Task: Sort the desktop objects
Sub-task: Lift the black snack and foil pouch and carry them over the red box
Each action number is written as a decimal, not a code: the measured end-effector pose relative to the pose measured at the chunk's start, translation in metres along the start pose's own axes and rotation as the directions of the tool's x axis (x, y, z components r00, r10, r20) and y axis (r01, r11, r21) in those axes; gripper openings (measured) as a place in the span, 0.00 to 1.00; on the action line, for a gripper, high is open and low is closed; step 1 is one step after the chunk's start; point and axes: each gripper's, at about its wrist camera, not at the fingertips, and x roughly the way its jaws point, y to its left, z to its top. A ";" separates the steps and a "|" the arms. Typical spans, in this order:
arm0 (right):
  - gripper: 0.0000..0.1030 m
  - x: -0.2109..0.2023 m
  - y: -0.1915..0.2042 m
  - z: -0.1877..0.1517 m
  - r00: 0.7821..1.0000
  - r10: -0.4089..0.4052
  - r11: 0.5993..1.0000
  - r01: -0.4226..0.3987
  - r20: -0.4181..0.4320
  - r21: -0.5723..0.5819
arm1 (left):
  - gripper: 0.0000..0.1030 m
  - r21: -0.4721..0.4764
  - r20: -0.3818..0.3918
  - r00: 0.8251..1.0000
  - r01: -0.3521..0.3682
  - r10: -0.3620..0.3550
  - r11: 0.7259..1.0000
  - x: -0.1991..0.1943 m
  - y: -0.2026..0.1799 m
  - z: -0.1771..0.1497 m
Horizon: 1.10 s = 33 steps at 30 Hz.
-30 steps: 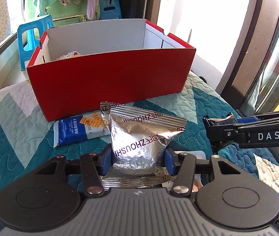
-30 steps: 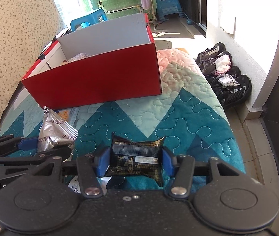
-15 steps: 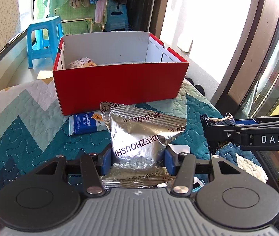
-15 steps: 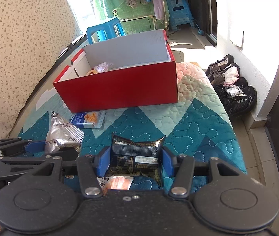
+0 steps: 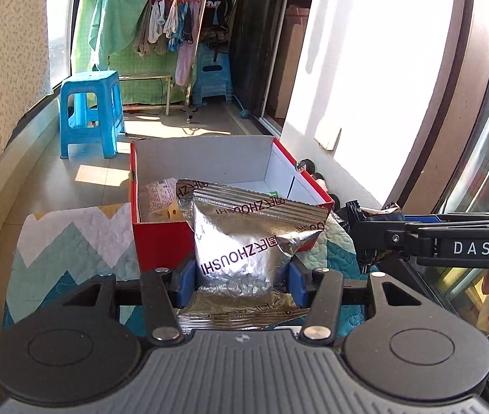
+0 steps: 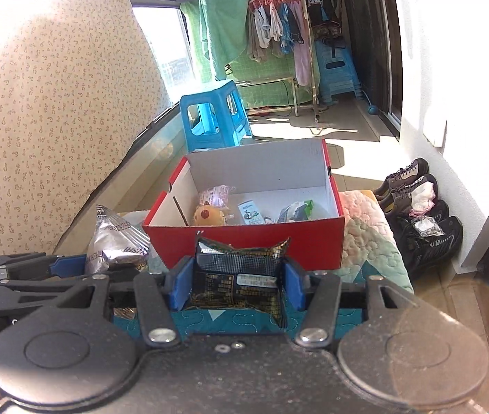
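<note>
My left jaws (image 5: pixel 241 276) are clamped on a silver foil packet (image 5: pixel 244 241), my right jaws (image 6: pixel 232 286) on a dark snack packet (image 6: pixel 237 276). I hold both above the quilt (image 6: pixel 368 245), just near of the open red box (image 6: pixel 251 241), which holds small items.

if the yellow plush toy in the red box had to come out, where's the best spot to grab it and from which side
Probably from straight above, closing on the rounded head of the yellow plush toy. It lies low in the red box, close to the near wall and a side flap, so a level approach looks blocked. A clear packet sits right behind it, so the fingers would best close left to right across the head.
</note>
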 end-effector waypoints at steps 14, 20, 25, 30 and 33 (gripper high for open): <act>0.52 0.060 -0.001 0.046 0.998 -0.059 0.998 0.059 -0.017 -0.013 | 0.50 0.005 0.030 0.998 -0.050 0.050 0.999 0.046 0.030 0.063; 0.52 0.090 -0.010 0.054 0.997 -0.074 0.997 0.074 -0.035 -0.010 | 0.50 0.016 0.010 0.998 -0.058 0.058 0.998 0.083 0.038 0.080; 0.52 0.113 -0.016 0.056 0.995 -0.088 0.996 0.088 -0.052 -0.014 | 0.50 0.030 -0.012 0.998 -0.056 0.056 0.998 0.114 0.040 0.089; 0.52 0.131 -0.018 0.058 0.993 -0.097 0.995 0.096 -0.062 -0.026 | 0.50 0.043 -0.036 0.997 -0.063 0.065 0.997 0.143 0.041 0.094; 0.52 0.144 -0.017 0.059 0.992 -0.097 0.995 0.095 -0.075 -0.032 | 0.50 0.049 -0.052 0.996 -0.068 0.071 0.996 0.158 0.043 0.096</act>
